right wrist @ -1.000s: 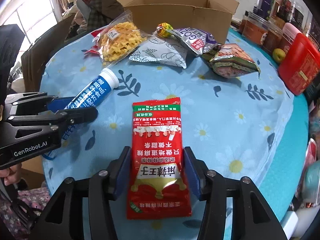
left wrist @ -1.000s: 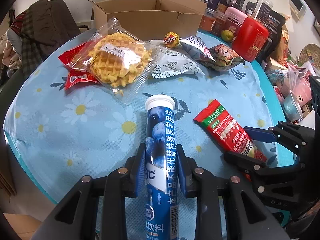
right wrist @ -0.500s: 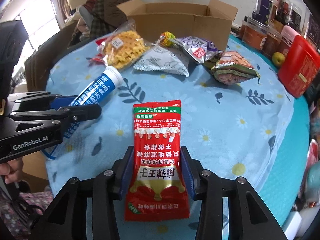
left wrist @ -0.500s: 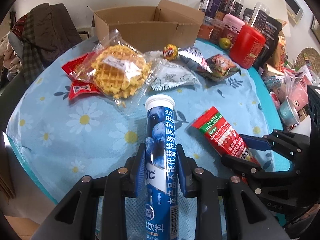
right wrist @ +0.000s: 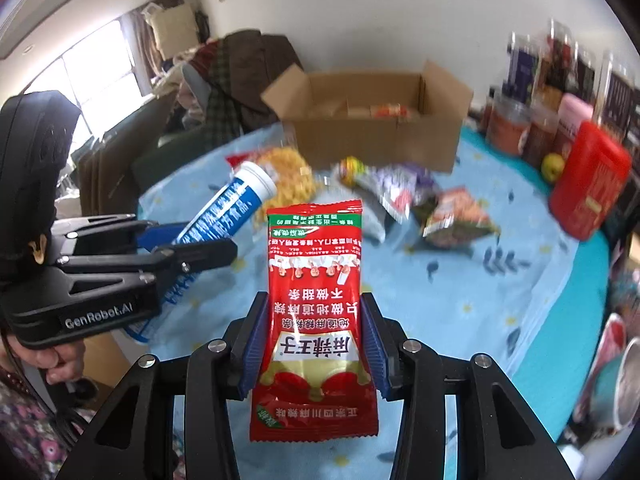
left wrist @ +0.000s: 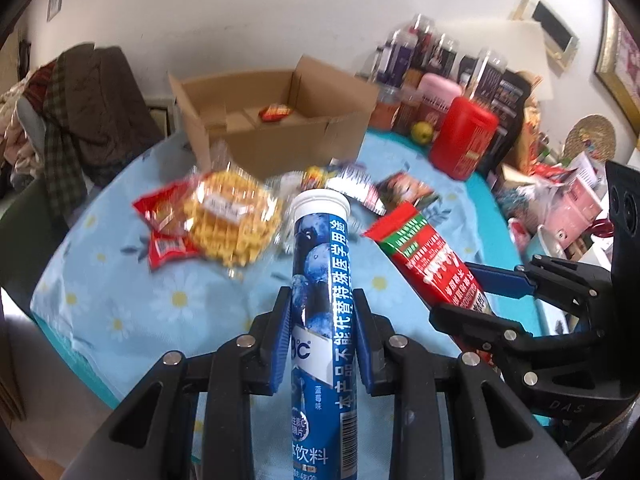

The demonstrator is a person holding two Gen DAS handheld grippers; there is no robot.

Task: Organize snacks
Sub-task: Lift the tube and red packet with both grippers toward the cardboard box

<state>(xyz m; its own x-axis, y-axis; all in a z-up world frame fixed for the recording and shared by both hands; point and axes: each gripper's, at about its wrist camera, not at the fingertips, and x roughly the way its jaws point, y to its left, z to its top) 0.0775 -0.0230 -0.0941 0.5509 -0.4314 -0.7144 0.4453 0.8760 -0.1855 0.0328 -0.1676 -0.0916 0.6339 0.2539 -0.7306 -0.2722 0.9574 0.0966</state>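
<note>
Nearest the left wrist camera, the left gripper has its blue pads clamped on the lower half of a blue effervescent-tablet tube, held off the table with its white cap pointing toward the far edge. Just beside it, the right gripper has its fingers pressed against both sides of a red spicy-strip packet, which stands up between them, its top seam free. Both items look lifted above the near edge of the daisy-print tablecloth. Past the middle of the table lie a clear bag of waffles over a small red packet, and to the right a silver-purple snack bag and a round candy. At the far edge sits the open cardboard box, with at least one red packet already inside. The step in hand appears to be carrying both items to that box. To do it well, I would raise them enough to pass over the loose snacks and the box's front wall, keep the two grippers from crossing, and bring the tube in cap-first and low before opening the fingers, so it does not roll or bounce. The soft packet may sag, so lower it flat.
</note>
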